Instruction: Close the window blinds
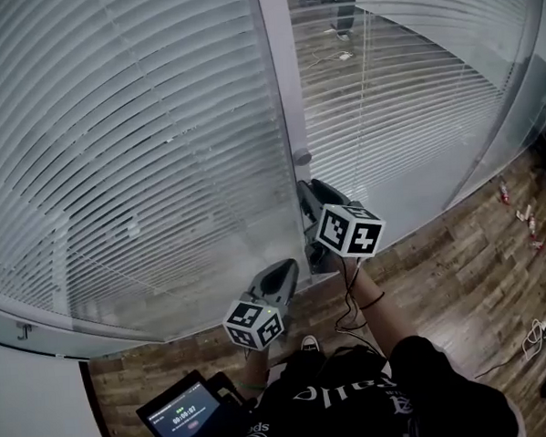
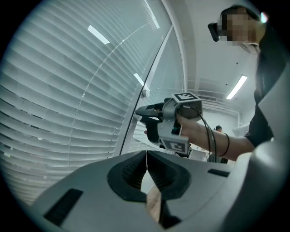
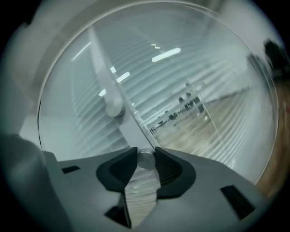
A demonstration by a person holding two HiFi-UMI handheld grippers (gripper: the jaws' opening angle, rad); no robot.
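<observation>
Two glazed panes hold white slatted blinds: the left blind (image 1: 132, 147) looks nearly flat and dense, while the right blind (image 1: 422, 96) lets a room and floor show through its slats. Between them runs a grey frame post (image 1: 284, 75) carrying a small silver knob (image 1: 302, 156) and, lower, a second silver knob (image 3: 146, 159). My right gripper (image 3: 146, 156) is shut on that lower knob, with both pads against its sides. In the head view the right gripper (image 1: 308, 191) hides the lower knob. My left gripper (image 2: 146, 157) hangs lower, shut with nothing in it, away from the post.
Wooden floor (image 1: 458, 258) runs along the base of the glass. A dark device with a lit screen (image 1: 186, 415) sits at the person's waist. Cables (image 1: 535, 333) and small objects (image 1: 527, 218) lie on the floor at the right. A thin cord (image 1: 364, 71) hangs inside the right pane.
</observation>
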